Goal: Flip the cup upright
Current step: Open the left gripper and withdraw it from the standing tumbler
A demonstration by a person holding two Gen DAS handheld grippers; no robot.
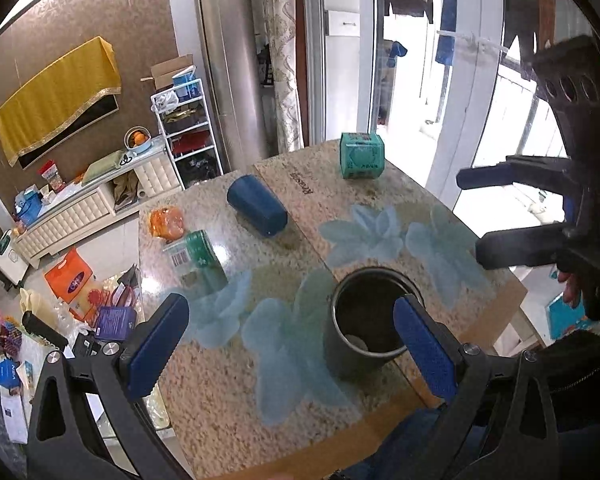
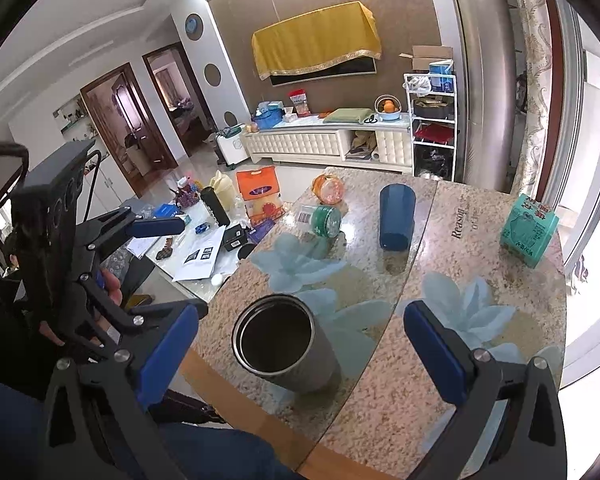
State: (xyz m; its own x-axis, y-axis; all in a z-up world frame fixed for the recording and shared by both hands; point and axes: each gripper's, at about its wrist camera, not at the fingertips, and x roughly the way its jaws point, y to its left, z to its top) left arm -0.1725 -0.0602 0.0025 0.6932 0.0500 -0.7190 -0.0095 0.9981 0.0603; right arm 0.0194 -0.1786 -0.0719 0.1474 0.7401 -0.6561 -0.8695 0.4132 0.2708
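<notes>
A grey metal cup (image 1: 364,324) stands upright on the table, mouth up; it also shows in the right wrist view (image 2: 286,342). A blue cup (image 1: 257,211) stands upside down further back, also in the right wrist view (image 2: 397,216). My left gripper (image 1: 288,344) is open, its right finger just in front of the grey cup's rim, nothing held. My right gripper (image 2: 300,364) is open and empty, the grey cup low between its fingers. The right gripper shows in the left wrist view (image 1: 472,216), the left gripper in the right wrist view (image 2: 172,268).
On the granite-patterned table (image 1: 220,408) stand a teal tissue pack (image 1: 360,155), a green tin (image 1: 194,251) and an orange packet (image 1: 166,222). A low glass table with papers and bags (image 2: 204,248) lies left. A glass door (image 1: 420,80) is behind the table.
</notes>
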